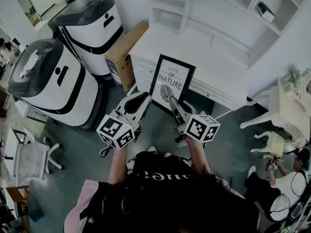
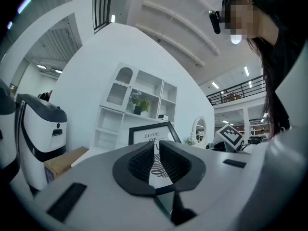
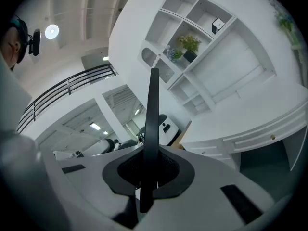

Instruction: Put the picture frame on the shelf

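A black picture frame (image 1: 172, 81) with a "LOVE OF NATURE" print is held upright in front of the white shelf unit (image 1: 194, 52). My right gripper (image 1: 174, 103) is shut on its lower right edge. In the right gripper view the frame (image 3: 153, 109) rises edge-on from between the pads (image 3: 166, 170), with the shelf unit (image 3: 202, 47) beyond. My left gripper (image 1: 143, 100) sits by the frame's lower left corner. In the left gripper view its jaws (image 2: 157, 153) show only a thin slit and face the frame's front (image 2: 149, 134). Nothing is clamped between them.
Two large white-and-black machines (image 1: 92, 28) (image 1: 48, 81) stand at left, with a cardboard box (image 1: 124, 55) leaning beside the shelf unit. A white chair (image 1: 279, 110) and a crouching person (image 1: 272, 188) are at right. An office chair (image 1: 29, 159) is at lower left.
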A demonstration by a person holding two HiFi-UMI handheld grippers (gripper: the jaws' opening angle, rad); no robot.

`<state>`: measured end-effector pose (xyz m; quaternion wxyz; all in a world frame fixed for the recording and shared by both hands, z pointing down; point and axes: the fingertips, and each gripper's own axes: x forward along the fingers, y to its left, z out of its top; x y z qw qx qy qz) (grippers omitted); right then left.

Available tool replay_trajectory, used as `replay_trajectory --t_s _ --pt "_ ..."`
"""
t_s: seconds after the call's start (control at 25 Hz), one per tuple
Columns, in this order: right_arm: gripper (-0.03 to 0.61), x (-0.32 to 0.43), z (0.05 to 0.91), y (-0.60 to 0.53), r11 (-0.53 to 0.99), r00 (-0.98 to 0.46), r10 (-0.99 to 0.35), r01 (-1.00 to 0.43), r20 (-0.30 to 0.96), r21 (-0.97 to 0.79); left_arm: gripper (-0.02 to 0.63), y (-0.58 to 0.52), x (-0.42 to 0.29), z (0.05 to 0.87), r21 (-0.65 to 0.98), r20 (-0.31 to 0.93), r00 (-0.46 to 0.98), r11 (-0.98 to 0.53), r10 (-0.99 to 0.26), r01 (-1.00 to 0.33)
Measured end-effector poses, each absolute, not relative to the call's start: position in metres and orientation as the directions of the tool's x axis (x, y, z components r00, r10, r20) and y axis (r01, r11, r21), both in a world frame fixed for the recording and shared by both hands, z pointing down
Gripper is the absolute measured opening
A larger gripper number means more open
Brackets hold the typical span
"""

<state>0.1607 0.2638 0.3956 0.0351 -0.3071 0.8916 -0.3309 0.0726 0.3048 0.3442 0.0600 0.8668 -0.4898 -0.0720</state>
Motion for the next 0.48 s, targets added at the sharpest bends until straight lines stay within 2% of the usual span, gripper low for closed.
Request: replay_trajectory --t_s 0.48 --pt "0.058 0.144 0.405 0.258 0.569 -0.807 -0.575 -0.514 0.135 -0.642 0.043 0.301 0.064 0.362 0.207 -0.04 0.539 -0.535 -0.841 -0.819"
